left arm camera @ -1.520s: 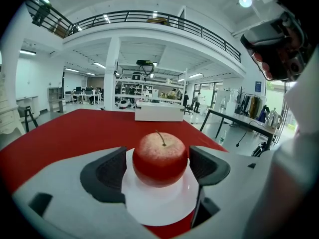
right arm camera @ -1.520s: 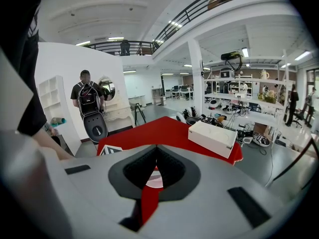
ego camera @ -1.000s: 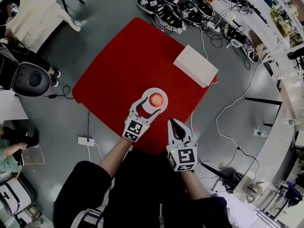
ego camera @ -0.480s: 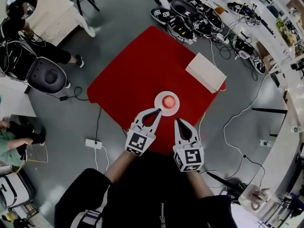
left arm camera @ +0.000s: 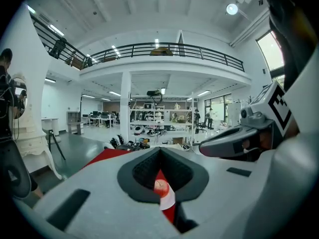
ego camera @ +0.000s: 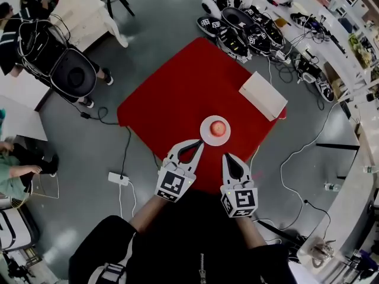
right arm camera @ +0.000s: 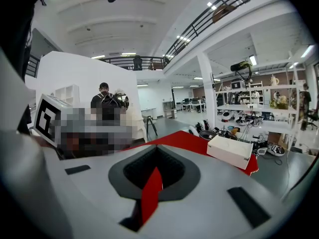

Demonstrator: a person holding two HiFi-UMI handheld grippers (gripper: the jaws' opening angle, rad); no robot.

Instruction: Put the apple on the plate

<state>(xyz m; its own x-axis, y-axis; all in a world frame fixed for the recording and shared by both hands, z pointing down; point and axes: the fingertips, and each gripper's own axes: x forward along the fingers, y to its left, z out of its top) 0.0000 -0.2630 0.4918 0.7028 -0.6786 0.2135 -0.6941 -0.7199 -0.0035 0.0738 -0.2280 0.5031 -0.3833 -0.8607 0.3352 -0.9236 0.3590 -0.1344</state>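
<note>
A red apple (ego camera: pixel 218 127) sits on a small white plate (ego camera: pixel 207 136) near the front edge of the red table (ego camera: pixel 172 93). My left gripper (ego camera: pixel 200 142) is shut and empty, raised just short of the plate on its near left side. Through the gap behind its closed jaws, the left gripper view shows the apple (left arm camera: pixel 160 184) on the plate (left arm camera: pixel 168 200). My right gripper (ego camera: pixel 228 156) is also shut and empty, held near the table's front edge, close to the plate's right. In the right gripper view its jaws meet over the red table (right arm camera: pixel 189 139).
A white box (ego camera: pixel 263 95) lies on the table's right corner, also seen as the box (right arm camera: pixel 230 151). Several dark devices and cables (ego camera: pixel 237 22) crowd the floor beyond the table. A power strip (ego camera: pixel 118 178) and a black chair (ego camera: pixel 74 73) are at the left.
The left gripper, open around the apple on the plate a second ago, has let go, shut and drawn back toward me and upward. The apple stays on the plate.
</note>
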